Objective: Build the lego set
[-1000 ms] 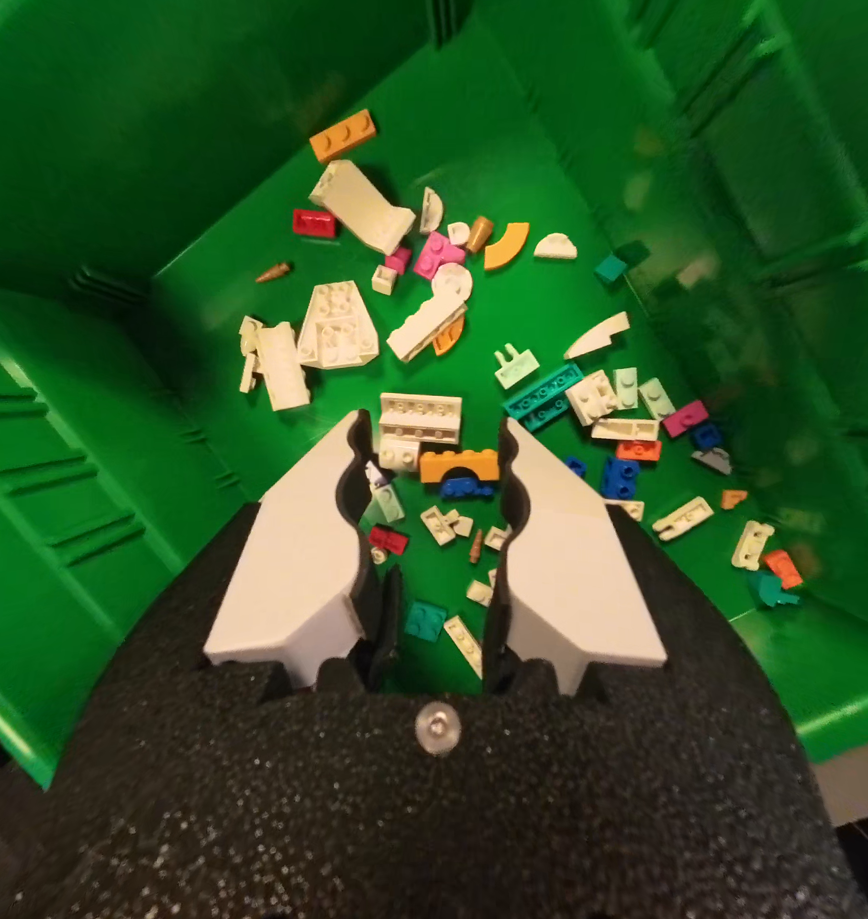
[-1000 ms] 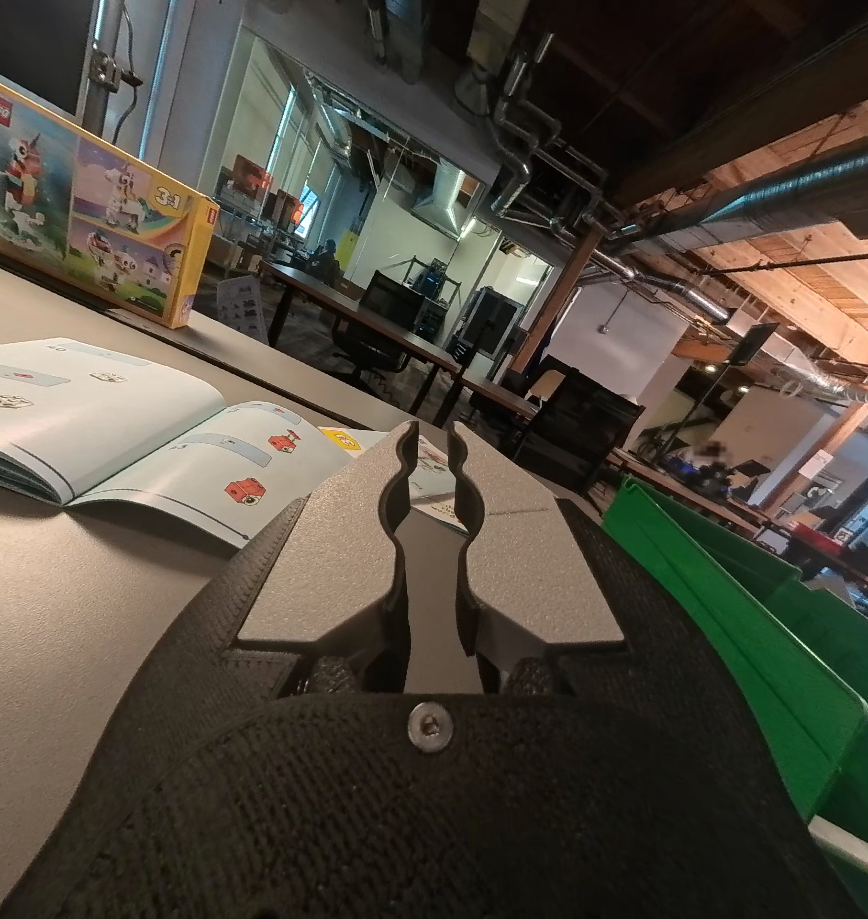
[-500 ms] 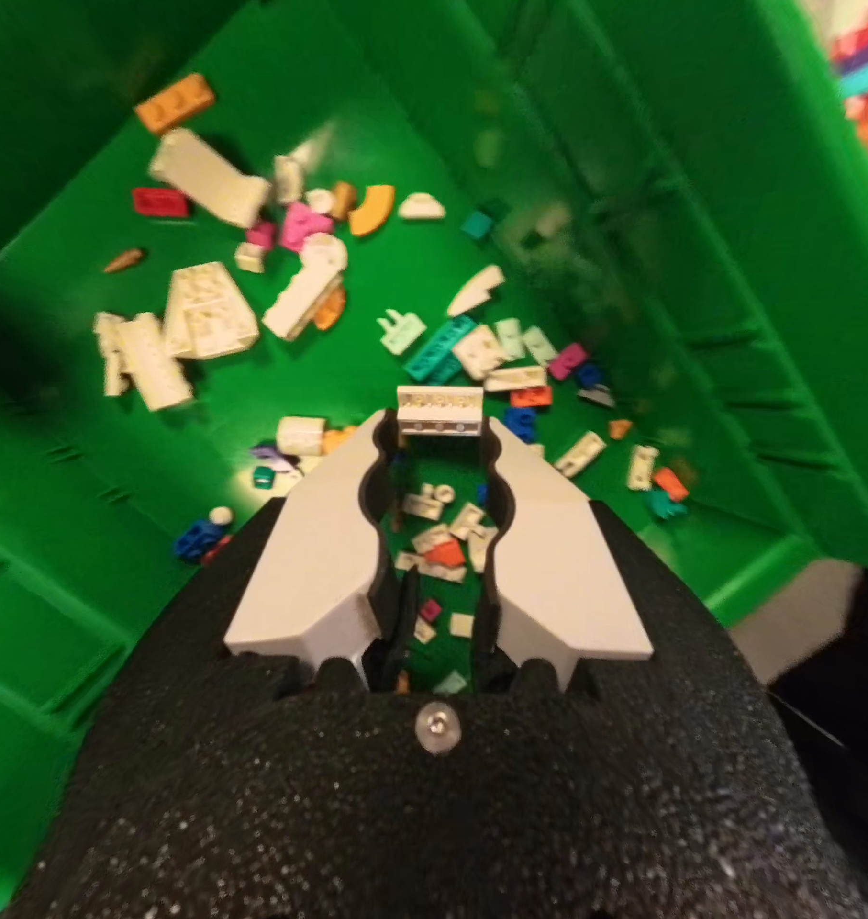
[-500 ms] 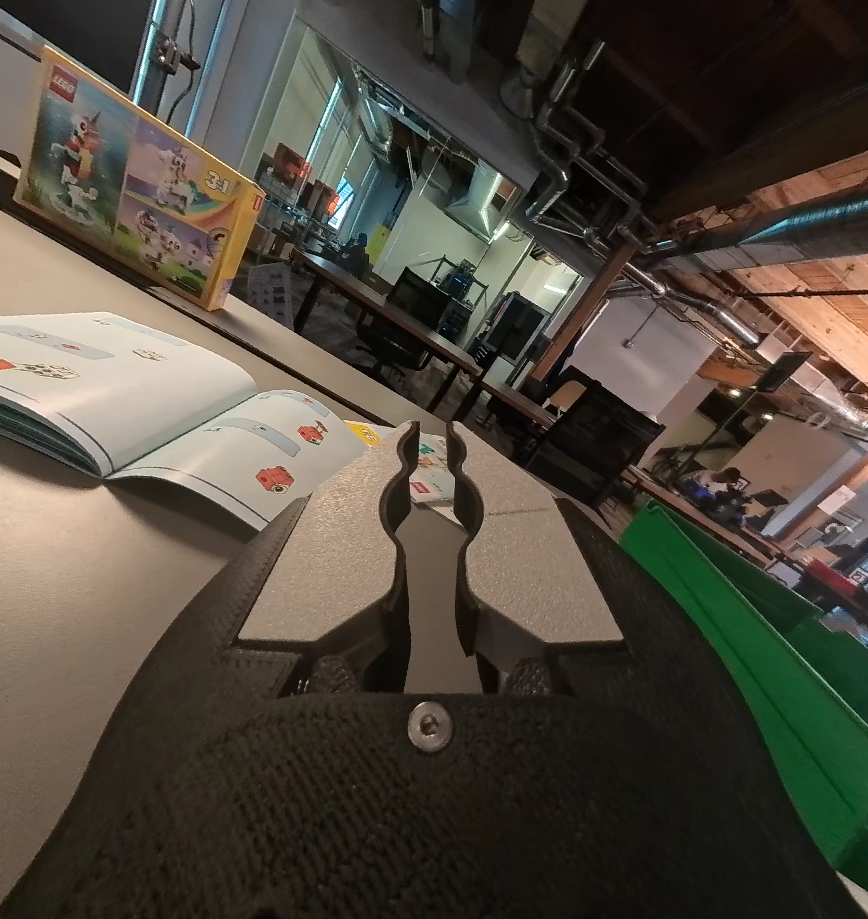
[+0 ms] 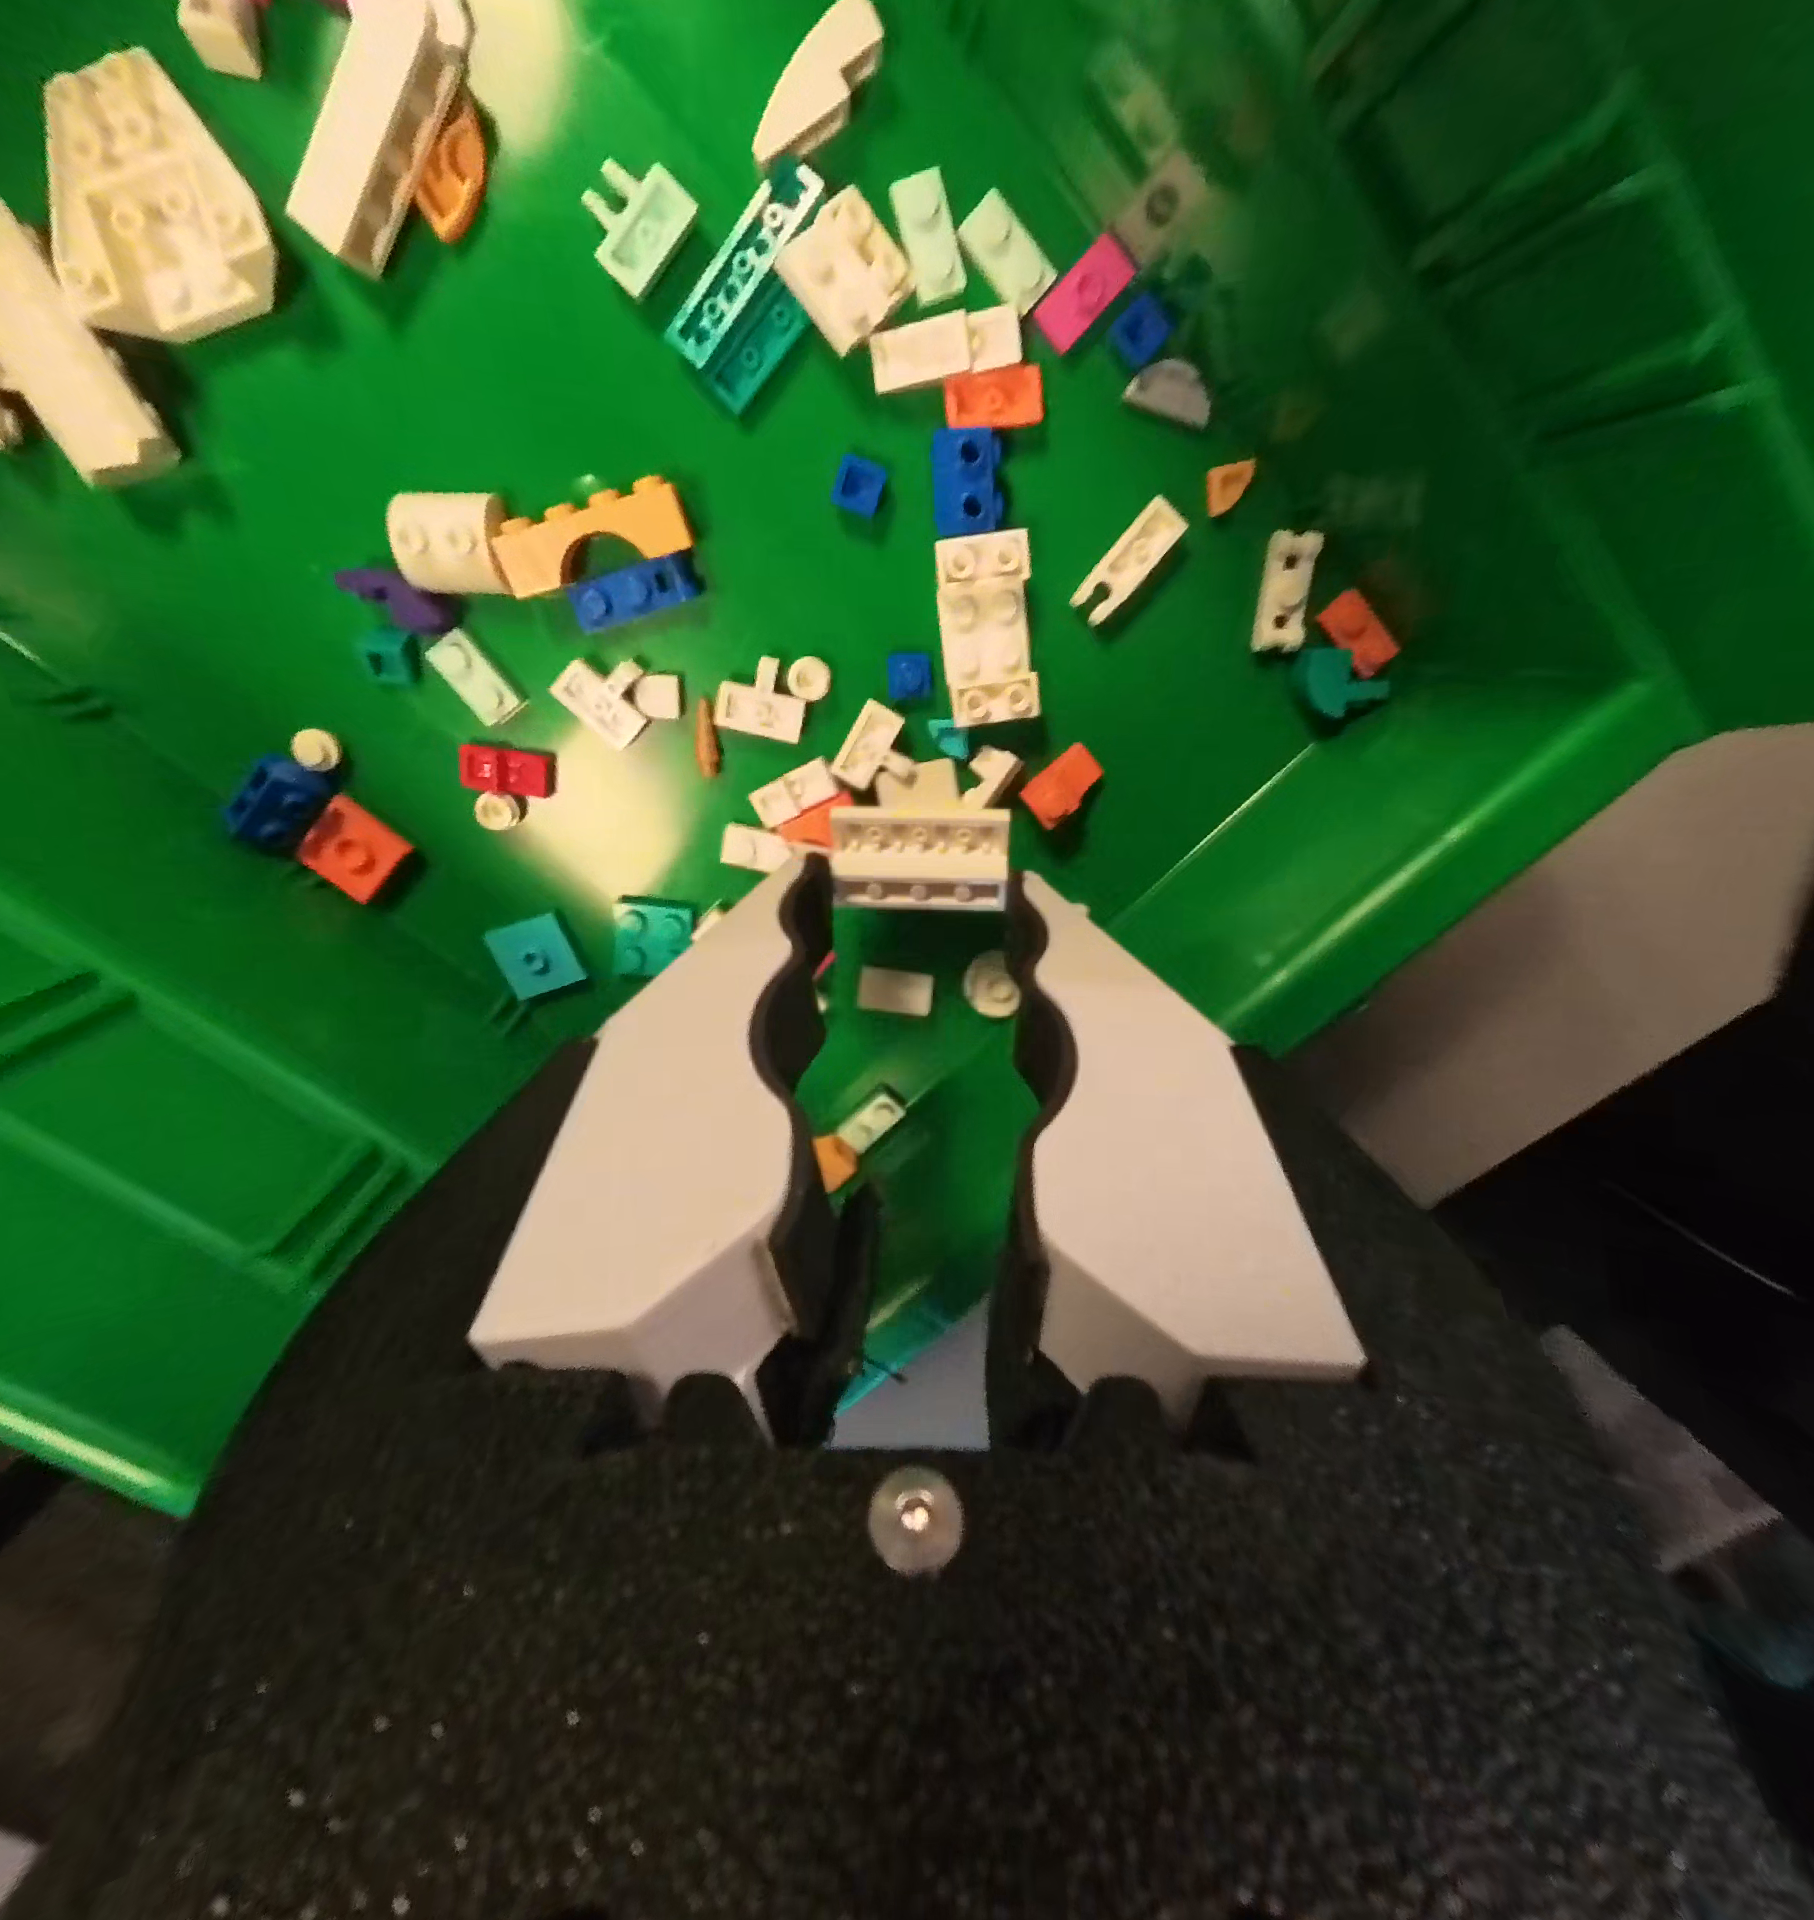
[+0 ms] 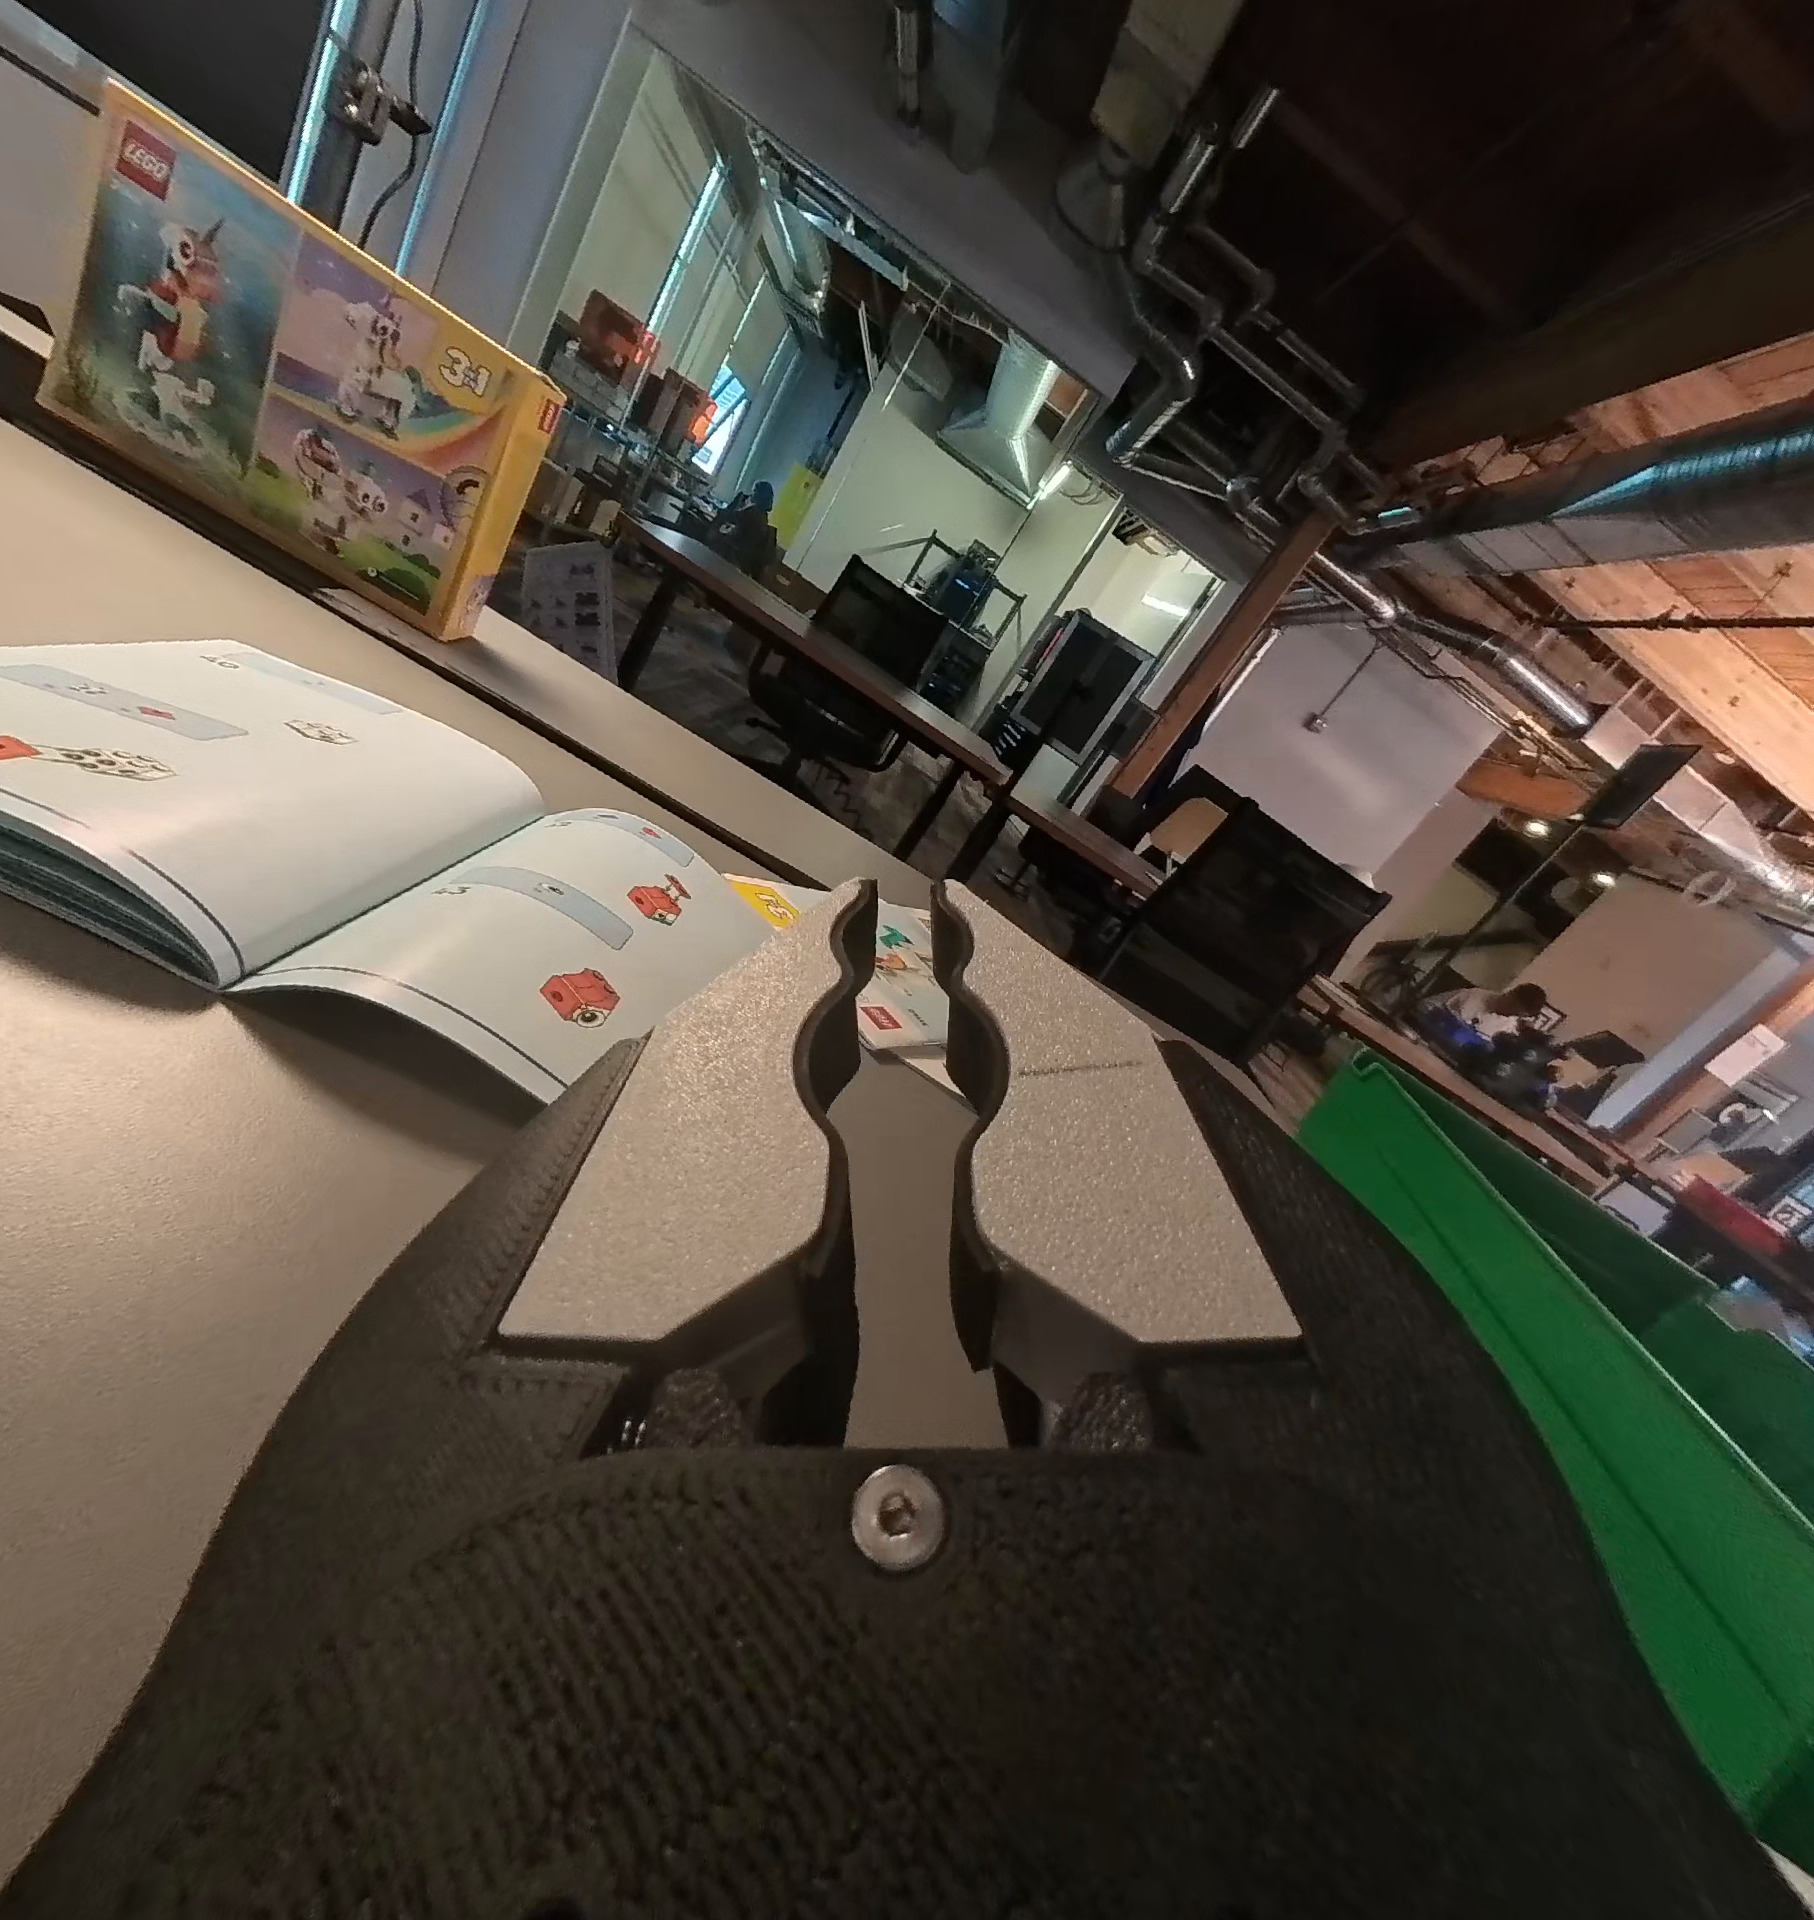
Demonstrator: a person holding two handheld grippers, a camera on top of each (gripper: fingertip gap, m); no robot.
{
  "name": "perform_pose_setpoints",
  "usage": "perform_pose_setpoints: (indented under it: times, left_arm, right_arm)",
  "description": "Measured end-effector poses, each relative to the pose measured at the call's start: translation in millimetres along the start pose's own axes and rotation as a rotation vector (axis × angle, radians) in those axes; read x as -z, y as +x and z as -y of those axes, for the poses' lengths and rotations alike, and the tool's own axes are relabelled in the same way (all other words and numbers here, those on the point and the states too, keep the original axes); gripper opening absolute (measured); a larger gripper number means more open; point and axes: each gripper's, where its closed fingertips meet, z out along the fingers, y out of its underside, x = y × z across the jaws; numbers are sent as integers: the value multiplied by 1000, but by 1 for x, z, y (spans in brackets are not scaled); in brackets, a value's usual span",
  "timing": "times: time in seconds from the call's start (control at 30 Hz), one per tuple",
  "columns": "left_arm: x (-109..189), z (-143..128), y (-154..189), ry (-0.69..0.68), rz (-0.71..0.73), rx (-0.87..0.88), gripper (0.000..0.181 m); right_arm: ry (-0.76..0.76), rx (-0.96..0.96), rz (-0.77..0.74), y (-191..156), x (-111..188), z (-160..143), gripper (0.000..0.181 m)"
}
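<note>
My left gripper is shut on a cream white brick, held between its fingertips above the floor of the green bin. Many loose bricks lie on the bin floor below, among them an orange arch brick, a blue brick and a long white plate. My right gripper is over the grey table, its jaws nearly together with a narrow gap and nothing between them. An open instruction booklet lies on the table ahead of it.
The yellow lego set box stands at the table's far left. The green bin's wall rises along the right of the right gripper. The bin's near rim is to the right of the left gripper. Desks and chairs fill the room behind. Spacing between my two grippers at the tips: around 55 cm. The long white plate lies some 5 cm from my left tips, 55 cm from my right tips.
My left gripper closed on the cream white brick and lifted it, moving back toward the bin's near right corner. My right gripper drifted slightly over the table, still empty.
</note>
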Motion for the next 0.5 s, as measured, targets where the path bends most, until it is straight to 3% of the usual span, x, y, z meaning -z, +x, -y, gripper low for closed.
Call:
perform_pose_setpoints:
  times: [0.13,0.5]
  left_arm:
    - [1,-9,-10,-37,62,4,31]
    - [1,-26,-12,-122,58,7,31]
  right_arm:
    - [0,-1,-2,0,0,0,8]
    - [1,-9,-4,1,0,0,8]
